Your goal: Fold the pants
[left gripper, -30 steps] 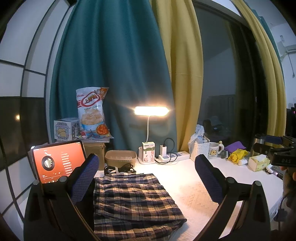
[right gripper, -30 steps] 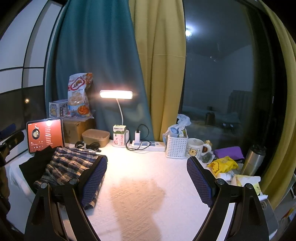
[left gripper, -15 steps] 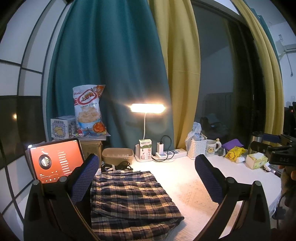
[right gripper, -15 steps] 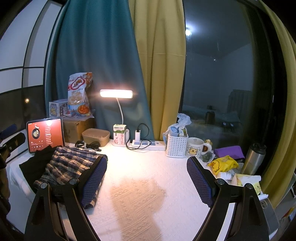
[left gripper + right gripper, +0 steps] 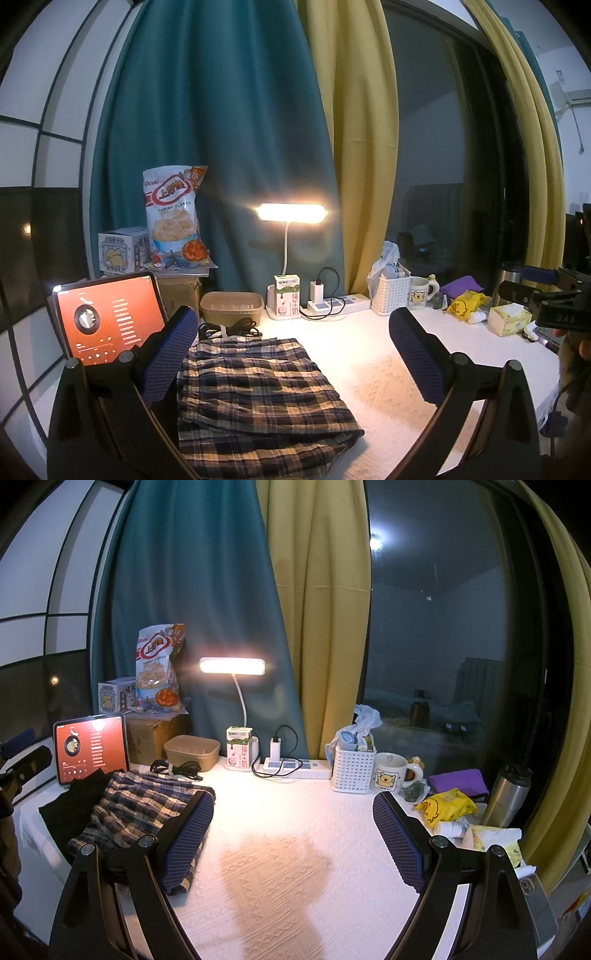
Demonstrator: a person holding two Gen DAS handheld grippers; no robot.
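The plaid pants (image 5: 258, 398) lie folded in a flat stack on the white table (image 5: 369, 354), partly over a dark cloth. My left gripper (image 5: 291, 354) is open and empty, held above and just behind the pants. In the right wrist view the pants (image 5: 136, 808) lie at the left. My right gripper (image 5: 291, 834) is open and empty over the bare middle of the table (image 5: 288, 849), its left finger (image 5: 184, 845) beside the pants' edge. The right gripper also shows at the far right of the left wrist view (image 5: 546, 295).
Along the back stand a lit tablet (image 5: 110, 317), cardboard box with a chip bag (image 5: 173, 214), brown container (image 5: 232, 306), cable (image 5: 229, 328), lamp (image 5: 291, 214), milk carton (image 5: 288, 299), power strip (image 5: 336, 302), white basket (image 5: 391, 295), mug (image 5: 421, 291). A steel flask (image 5: 506, 797) and yellow packets (image 5: 447, 808) are at the right.
My left gripper has tilted up and drawn back slightly, so the pants and table sit lower in its view. The right gripper has barely moved. The pants have not moved.
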